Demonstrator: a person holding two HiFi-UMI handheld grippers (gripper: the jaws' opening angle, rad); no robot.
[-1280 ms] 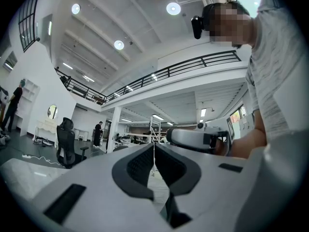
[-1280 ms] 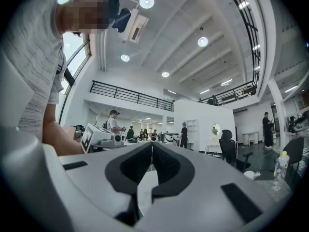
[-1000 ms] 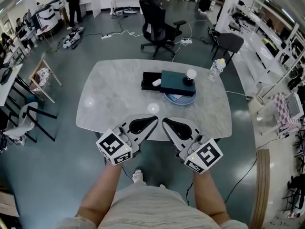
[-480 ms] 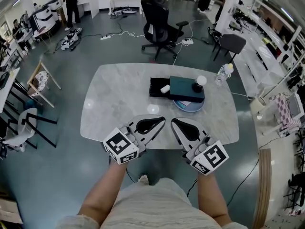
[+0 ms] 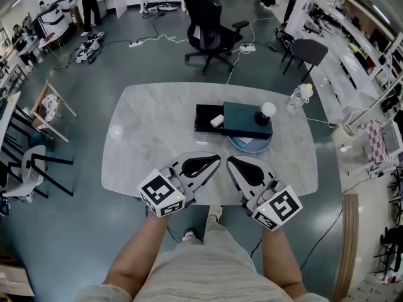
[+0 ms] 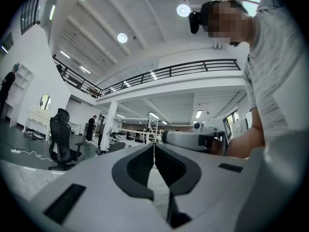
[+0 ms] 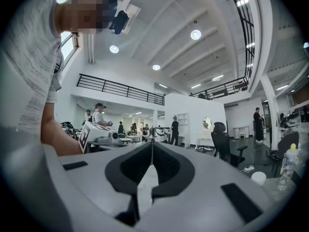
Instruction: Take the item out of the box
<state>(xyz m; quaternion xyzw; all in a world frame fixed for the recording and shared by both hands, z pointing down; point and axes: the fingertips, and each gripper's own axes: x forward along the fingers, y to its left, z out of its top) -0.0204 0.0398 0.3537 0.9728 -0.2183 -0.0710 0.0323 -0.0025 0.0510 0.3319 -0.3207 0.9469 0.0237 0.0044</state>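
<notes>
Over the near edge of the pale marble tabletop (image 5: 145, 137), the left tool (image 5: 211, 162) and the right tool (image 5: 234, 163), both shut tight and empty, have been carried nearer the open black box (image 5: 203, 113), wherein the small white item (image 5: 217, 121) is left untouched, so only the approach is judged begun

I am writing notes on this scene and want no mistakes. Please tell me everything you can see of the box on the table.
The box is a shallow, black, rectangular tray that lies flat on the pale, marble-looking table, towards its far side. Its left part is open, and a small white item lies inside. A dark teal lid covers its right part. A small dark object with a round white top stands on the lid. The lidded end lies over a pale blue plate.
</notes>
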